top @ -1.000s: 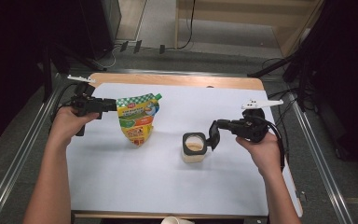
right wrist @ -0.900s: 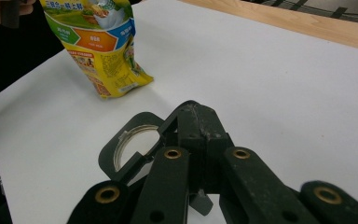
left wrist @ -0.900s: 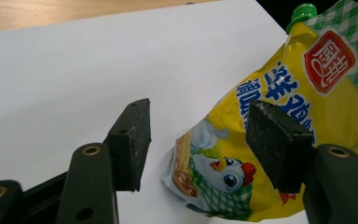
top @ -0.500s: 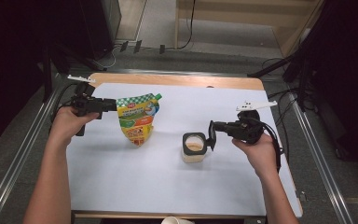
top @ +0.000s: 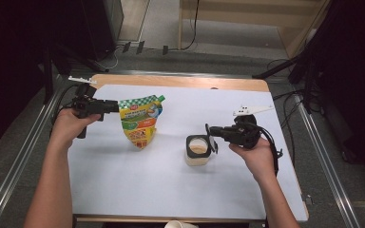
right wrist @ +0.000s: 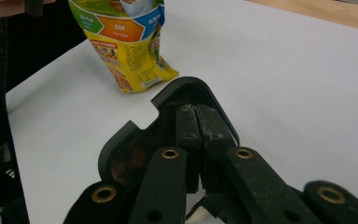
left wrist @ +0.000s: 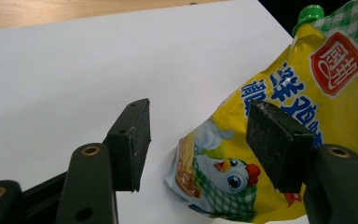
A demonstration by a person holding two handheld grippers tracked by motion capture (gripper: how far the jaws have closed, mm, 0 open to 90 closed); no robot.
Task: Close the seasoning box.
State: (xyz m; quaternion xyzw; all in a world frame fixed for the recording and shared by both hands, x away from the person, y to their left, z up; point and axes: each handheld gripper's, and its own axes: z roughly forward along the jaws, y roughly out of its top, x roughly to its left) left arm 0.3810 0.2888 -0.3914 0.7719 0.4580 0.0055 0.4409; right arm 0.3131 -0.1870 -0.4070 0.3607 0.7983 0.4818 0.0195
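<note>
A yellow-and-green spouted pouch (top: pixel 140 123) stands on the white sheet, its green cap (left wrist: pixel 311 11) at the top corner. My left gripper (top: pixel 114 105) is at the pouch's upper left edge. Its jaws (left wrist: pixel 198 121) stand apart, and the pouch (left wrist: pixel 307 79) lies just behind the right pad without being pinched. Right of centre sits a pale jar (top: pixel 198 154) with a black rim and beige contents. My right gripper (top: pixel 216 133) is shut on the edge of the black lid (top: pixel 212 141), held tilted beside the jar's right rim. That lid (right wrist: pixel 135 144) is clamped between the pads (right wrist: pixel 198 126), with the pouch (right wrist: pixel 126 32) beyond.
The white sheet (top: pixel 171 190) covers a wooden table whose bare edge (top: pixel 180 81) shows at the back. Metal rails run along both sides. A paper cup (top: pixel 180 224) pokes up at the near edge. Cables and dark stands are on the floor behind.
My right hand has crept a little to the left with the lid still in its grip. The left hand and the pouch have stayed where they were.
</note>
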